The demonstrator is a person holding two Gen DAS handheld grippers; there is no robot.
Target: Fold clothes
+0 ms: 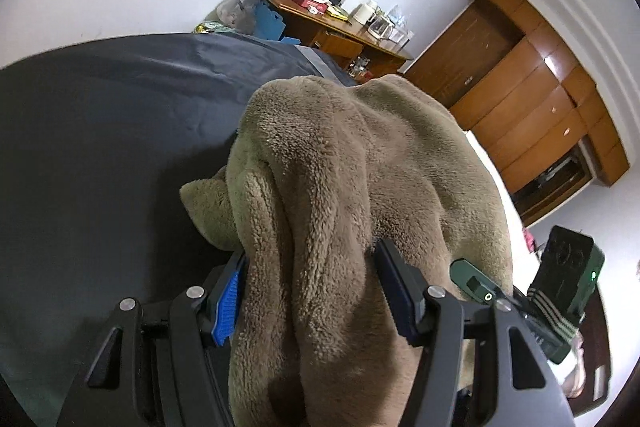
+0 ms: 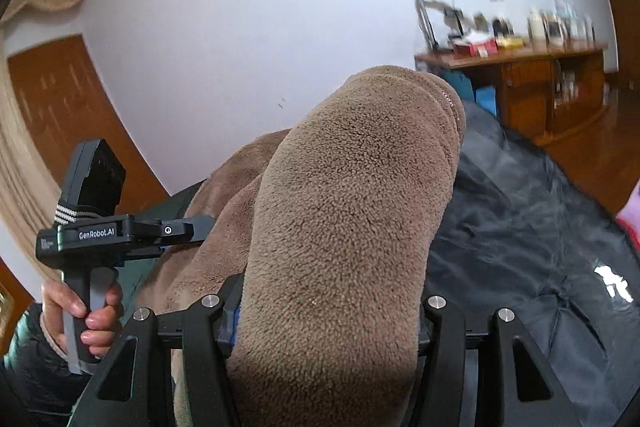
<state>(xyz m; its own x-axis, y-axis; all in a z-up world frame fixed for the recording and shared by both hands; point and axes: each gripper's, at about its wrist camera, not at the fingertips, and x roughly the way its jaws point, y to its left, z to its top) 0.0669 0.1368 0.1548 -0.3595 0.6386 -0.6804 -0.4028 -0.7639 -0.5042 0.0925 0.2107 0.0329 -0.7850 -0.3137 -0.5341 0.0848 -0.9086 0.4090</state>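
A brown fleece garment (image 1: 360,163) hangs bunched between both grippers, lifted above a dark grey sheet (image 1: 100,131). My left gripper (image 1: 308,283) is shut on a thick fold of it; the blue pad (image 1: 228,303) shows at the left finger. In the right wrist view my right gripper (image 2: 328,311) is shut on another fold of the garment (image 2: 352,187), which rises in front of the lens and hides the fingertips. The left gripper (image 2: 120,231) also shows there, held in a hand, with its tips in the fleece. The right gripper's body (image 1: 568,267) shows at the lower right of the left wrist view.
The dark sheet (image 2: 520,227) spreads below and to the right. A wooden desk (image 1: 340,31) cluttered with bottles and boxes stands by the white wall. A wooden wardrobe (image 1: 540,99) stands at the right. A curtain (image 2: 20,167) hangs at the left.
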